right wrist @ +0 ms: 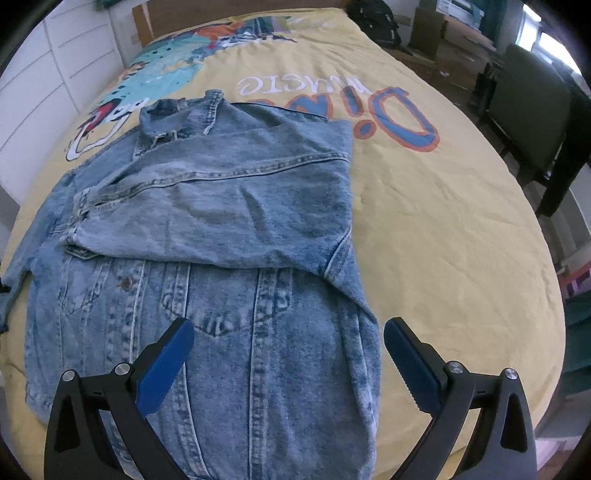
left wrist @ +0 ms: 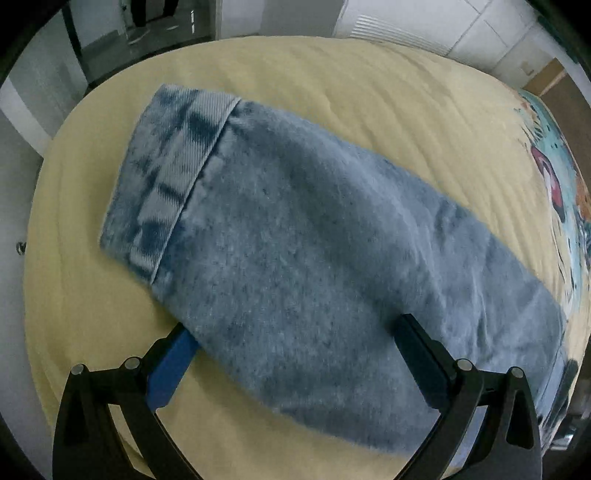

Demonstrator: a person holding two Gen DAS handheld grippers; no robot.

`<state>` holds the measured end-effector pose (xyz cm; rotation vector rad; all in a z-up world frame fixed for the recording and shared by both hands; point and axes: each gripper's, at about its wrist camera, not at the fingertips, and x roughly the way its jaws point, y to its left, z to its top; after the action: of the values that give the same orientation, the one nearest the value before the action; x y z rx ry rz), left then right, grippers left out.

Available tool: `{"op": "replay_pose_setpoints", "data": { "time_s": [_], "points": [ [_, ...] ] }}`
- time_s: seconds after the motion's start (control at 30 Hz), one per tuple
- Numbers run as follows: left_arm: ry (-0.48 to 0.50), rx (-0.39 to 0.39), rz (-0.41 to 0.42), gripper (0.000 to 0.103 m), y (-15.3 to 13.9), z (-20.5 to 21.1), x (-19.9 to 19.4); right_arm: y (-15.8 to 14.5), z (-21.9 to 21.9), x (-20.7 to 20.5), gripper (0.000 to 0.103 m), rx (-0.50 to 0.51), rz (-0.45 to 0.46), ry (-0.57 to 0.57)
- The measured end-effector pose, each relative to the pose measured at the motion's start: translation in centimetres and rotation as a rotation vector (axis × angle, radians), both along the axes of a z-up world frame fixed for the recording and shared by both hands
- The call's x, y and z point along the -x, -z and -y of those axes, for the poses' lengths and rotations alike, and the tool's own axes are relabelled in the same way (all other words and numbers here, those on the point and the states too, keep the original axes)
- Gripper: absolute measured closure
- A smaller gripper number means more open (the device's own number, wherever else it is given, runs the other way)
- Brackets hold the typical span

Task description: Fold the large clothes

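A light blue denim jacket [right wrist: 229, 280] lies flat on the yellow bed cover [right wrist: 443, 221]. One sleeve [right wrist: 236, 192] is folded across its chest. My right gripper [right wrist: 288, 332] is open and empty just above the jacket's lower front, near its right edge. In the left wrist view the other sleeve [left wrist: 314, 236] stretches out over the yellow cover [left wrist: 92, 332], its turned-up cuff [left wrist: 170, 177] at the far end. My left gripper [left wrist: 295, 336] is open and straddles this sleeve, with one finger at each side of it.
The bed cover carries a large cartoon print and lettering [right wrist: 343, 99] beyond the jacket. White drawers [right wrist: 48, 74] stand left of the bed. A dark chair [right wrist: 532, 122] and boxes [right wrist: 454, 26] stand to the right. A white cabinet [left wrist: 424, 26] is behind the bed.
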<state>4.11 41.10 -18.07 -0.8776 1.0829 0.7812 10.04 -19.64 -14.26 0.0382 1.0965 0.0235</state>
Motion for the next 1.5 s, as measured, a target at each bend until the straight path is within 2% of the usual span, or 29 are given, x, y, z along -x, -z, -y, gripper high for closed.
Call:
{"op": "replay_pose_setpoints", "data": {
  "time_s": [0.1,0.13,0.2,0.27,0.33,0.37,0.43,0.67,0.8,0.93,1.03,1.2,1.37,1.43,1.5],
  "points": [
    [0.028,0.004,0.016,0.002,-0.1,-0.2,-0.7,0.0,-0.5,-0.1,0.001,0.026,0.003,-0.007],
    [0.052,-0.002,0.023,0.005,-0.1,-0.1,-0.7,-0.1,-0.8,0.0,0.001,0.041,0.007,-0.015],
    [0.078,-0.007,0.037,0.021,-0.3,-0.7,-0.9,-0.3,-1.4,-0.1,0.001,0.045,0.015,-0.037],
    [0.077,-0.017,0.054,0.066,-0.9,-1.0,-0.7,-0.4,-1.8,-0.2,0.001,0.037,0.016,-0.050],
    [0.100,0.013,0.083,0.087,-1.3,-1.5,-0.6,-0.6,-2.1,-0.2,0.001,0.036,0.021,-0.055],
    [0.123,0.025,0.083,0.091,-1.5,-1.7,-0.9,-0.7,-2.2,-0.2,0.001,0.033,0.025,-0.056],
    [0.178,-0.004,0.060,0.096,-2.3,-1.2,-1.4,-0.8,-2.3,-0.1,0.001,0.028,0.030,-0.058],
    [0.453,-0.079,0.104,0.099,-6.5,5.2,-4.5,-1.0,-2.2,-0.1,0.001,0.026,0.032,-0.051],
    [0.605,-0.045,0.190,0.099,-9.4,10.4,-6.7,-1.2,-2.2,0.0,0.001,0.022,0.039,-0.052],
    [0.764,-0.057,0.236,0.099,-12.0,16.9,-8.9,-1.2,-2.0,-0.1,0.001,0.021,0.040,-0.050],
    [0.857,-0.046,0.267,0.099,-12.6,22.5,-10.7,-1.2,-1.5,-0.2,0.001,0.021,0.041,-0.040],
    [1.038,-0.059,0.319,0.099,-13.9,32.2,-16.3,-1.6,-0.7,-0.5,0.001,0.015,0.053,-0.027],
    [1.207,-0.058,0.364,0.099,-14.6,41.9,-17.7,-2.2,0.4,-0.8,0.001,0.005,0.067,-0.003],
    [1.261,-0.073,0.365,0.099,-14.1,45.0,-18.0,-2.4,0.8,-0.8,0.001,0.000,0.071,0.005],
    [1.311,-0.069,0.331,0.099,-12.4,48.2,-18.6,-2.5,1.2,-0.8,0.001,-0.001,0.075,0.011]
  ]
}}
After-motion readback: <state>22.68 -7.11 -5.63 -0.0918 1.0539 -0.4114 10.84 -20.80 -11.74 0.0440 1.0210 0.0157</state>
